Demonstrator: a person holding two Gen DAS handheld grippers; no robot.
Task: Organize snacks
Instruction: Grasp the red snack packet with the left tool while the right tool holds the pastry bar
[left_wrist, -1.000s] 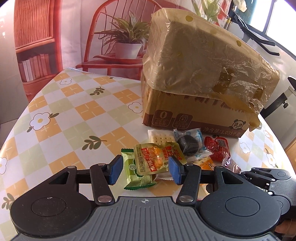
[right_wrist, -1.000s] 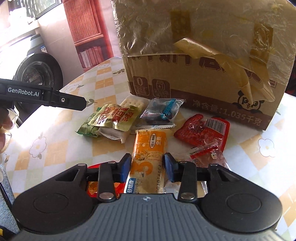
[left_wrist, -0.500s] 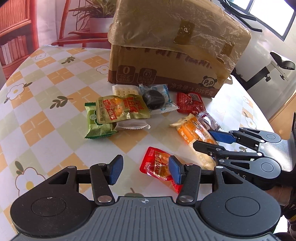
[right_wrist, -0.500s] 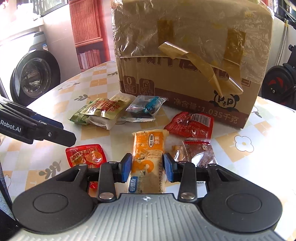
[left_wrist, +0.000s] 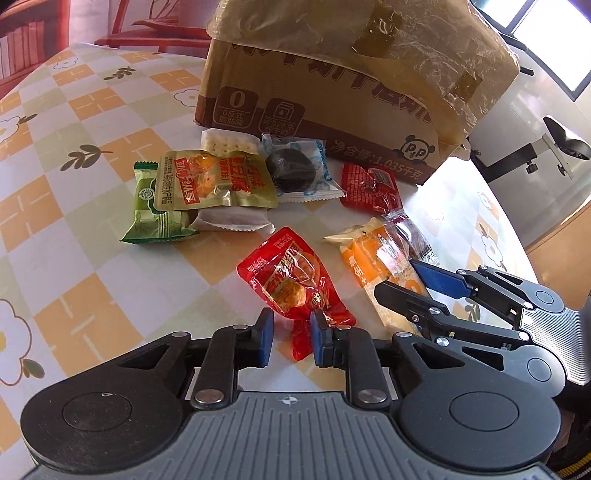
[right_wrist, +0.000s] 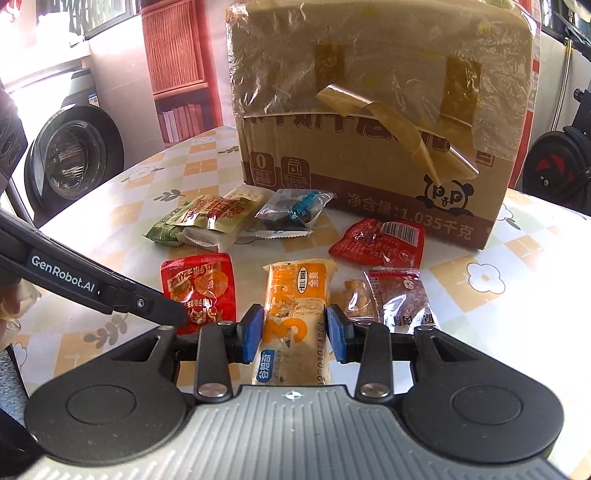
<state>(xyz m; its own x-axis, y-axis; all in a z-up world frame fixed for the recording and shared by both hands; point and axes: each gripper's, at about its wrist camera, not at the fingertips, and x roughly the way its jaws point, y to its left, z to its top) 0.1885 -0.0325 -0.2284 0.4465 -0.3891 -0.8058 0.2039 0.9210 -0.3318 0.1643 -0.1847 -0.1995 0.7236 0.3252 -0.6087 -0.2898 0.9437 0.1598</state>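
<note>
Lying lengthwise toward the box, orange bar sits clamped in right tool.

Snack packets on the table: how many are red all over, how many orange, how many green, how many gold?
Red packets: 2
Orange packet: 1
Green packet: 1
Gold packet: 1
Total: 5

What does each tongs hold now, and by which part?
The left tongs are shut on the red packet at its near end. The right tongs hold the orange packet by both long sides, near its lower end.
</note>
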